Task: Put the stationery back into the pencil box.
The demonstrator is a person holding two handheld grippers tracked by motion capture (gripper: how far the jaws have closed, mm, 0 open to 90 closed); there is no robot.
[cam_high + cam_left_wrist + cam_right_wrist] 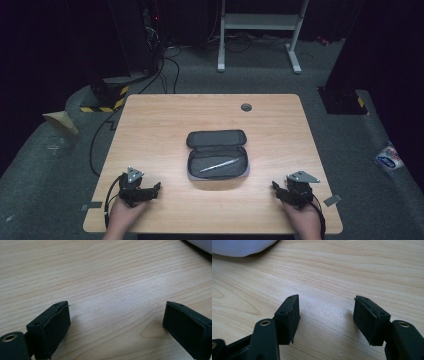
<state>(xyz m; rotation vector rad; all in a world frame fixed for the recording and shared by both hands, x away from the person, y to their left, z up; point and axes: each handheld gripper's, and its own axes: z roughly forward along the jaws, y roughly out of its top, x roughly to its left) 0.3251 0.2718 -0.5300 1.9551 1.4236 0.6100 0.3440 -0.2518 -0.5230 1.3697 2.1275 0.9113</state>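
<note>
A: The pencil case point(218, 154) is lying unzipped and flat at the middle of the surface point(150, 130), with a pen point(219, 165) resting across its near half. The left gripper point(155, 188) is sitting near-left of the case, jaws spread wide and holding nothing. The right gripper point(275, 187) is sitting near-right of the case, jaws partly spread, also bare.

B: What is likely going wrong?

A: The pen is lying loose, so a nudge on the case could be rolling it out. Folding the lid over it askew might be jamming the zip.

B: Any writing?

A: A packet point(389, 157) on the floor, far right of the case, is probably carrying a blue label, too small to read.
</note>
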